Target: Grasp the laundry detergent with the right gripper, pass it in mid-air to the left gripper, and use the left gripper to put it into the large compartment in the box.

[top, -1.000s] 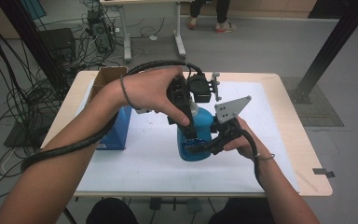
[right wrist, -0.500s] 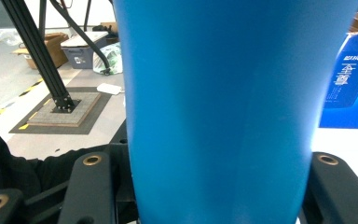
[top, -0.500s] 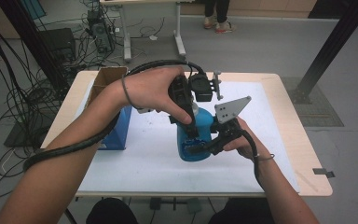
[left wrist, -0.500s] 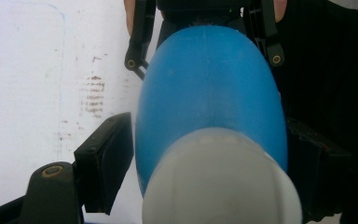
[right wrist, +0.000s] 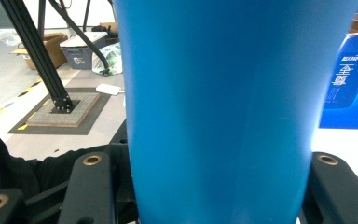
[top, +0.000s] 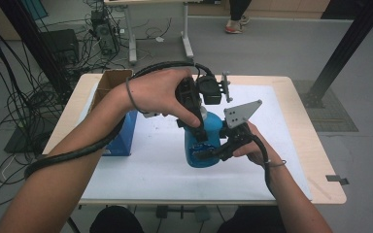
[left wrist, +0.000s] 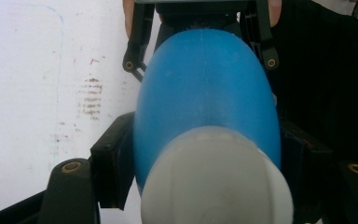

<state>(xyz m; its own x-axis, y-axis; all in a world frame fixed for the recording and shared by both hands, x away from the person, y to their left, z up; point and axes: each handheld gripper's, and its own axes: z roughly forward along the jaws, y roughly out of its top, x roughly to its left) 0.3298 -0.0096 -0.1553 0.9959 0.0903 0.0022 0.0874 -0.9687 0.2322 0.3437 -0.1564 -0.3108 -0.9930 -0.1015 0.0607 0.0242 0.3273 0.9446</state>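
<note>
The right gripper (top: 205, 154) clamps the blue bottle's (top: 209, 138) body. The left gripper (top: 199, 133), jaws just closing, pinches the neck below its white cap (left wrist: 216, 179).

High view: placed above the person's side, facing forward and down over the whole table (top: 291, 145), quite far. Left gripper view: riding on the left gripper (top: 196, 114), looking steeply down along the blue bottle (left wrist: 205, 88) from its white cap (left wrist: 216, 182), very near. Right gripper view: riding on the right gripper (top: 213, 151), looking level across the table, almost against the bottle wall. Shared by all three: the bottle. Shared by high and right gripper views: the blue box (right wrist: 349, 84).
</note>
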